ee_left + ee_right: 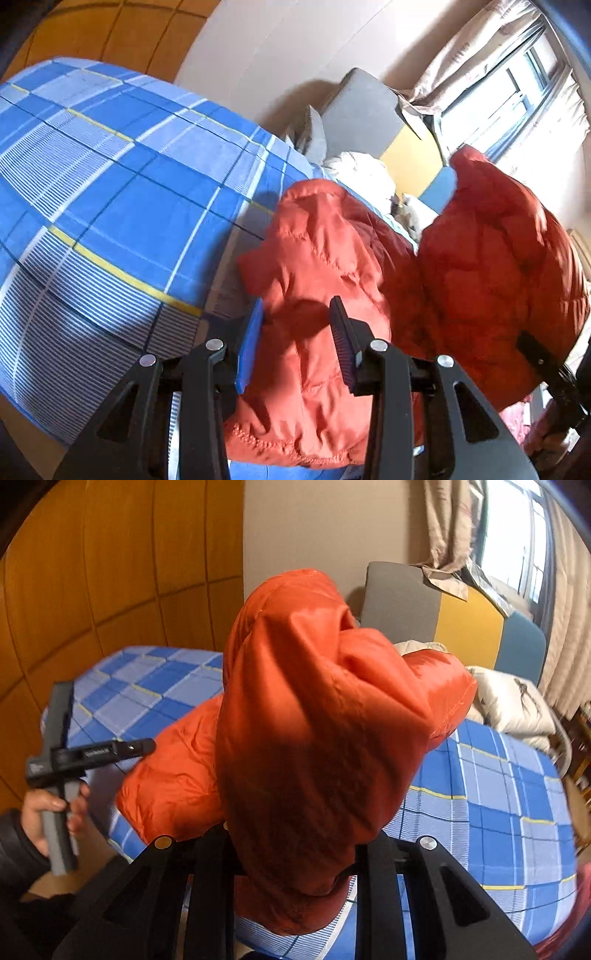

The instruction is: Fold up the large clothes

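bed, left part: bare checked sheet (110,192), open for a pass.
jacket (325,280): puffed orange bulk heaped mid-bed, blocks the middle.
far edge: pillows (513,705) and headboard (402,605) close it off.
left side: wood wall (92,572) near the bed.
right side: curtain (565,635), tight.

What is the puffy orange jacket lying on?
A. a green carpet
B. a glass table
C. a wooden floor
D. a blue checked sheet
D: the orange jacket, lifted by the right gripper, hangs over the blue checked sheet with white and yellow lines, which spreads out under and around it.
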